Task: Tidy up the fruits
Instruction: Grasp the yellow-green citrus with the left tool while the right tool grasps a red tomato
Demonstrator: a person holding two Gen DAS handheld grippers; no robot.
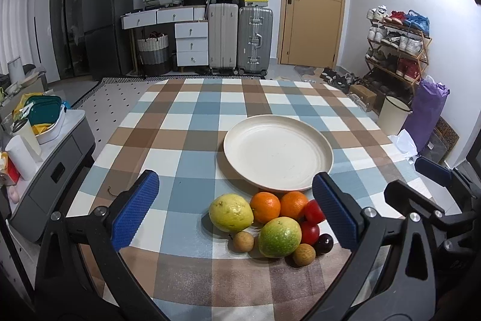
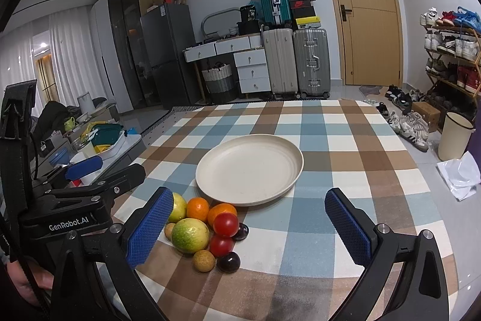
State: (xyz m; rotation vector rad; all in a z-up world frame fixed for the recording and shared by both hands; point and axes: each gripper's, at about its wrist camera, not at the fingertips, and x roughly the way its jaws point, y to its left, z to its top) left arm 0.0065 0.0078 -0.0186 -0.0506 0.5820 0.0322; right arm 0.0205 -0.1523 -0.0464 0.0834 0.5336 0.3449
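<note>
Nothing is sorted yet: the plate [image 1: 278, 155] sits bare, the fruit pile [image 1: 270, 221] at its 6 o'clock untouched on the table [image 1: 186, 122], and both the left hand-held gripper [image 1: 237, 209] and the right hand-held gripper [image 2: 252, 230] hold their jaws apart and empty.

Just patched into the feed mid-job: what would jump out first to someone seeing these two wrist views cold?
A tight pile of fruit at the table's near edge: a yellow-green fruit, two oranges, red tomatoes and a green fruit. Just beyond it sits a big cream plate, empty, on the checked tablecloth. The left gripper and right gripper both hover open, holding nothing.
</note>
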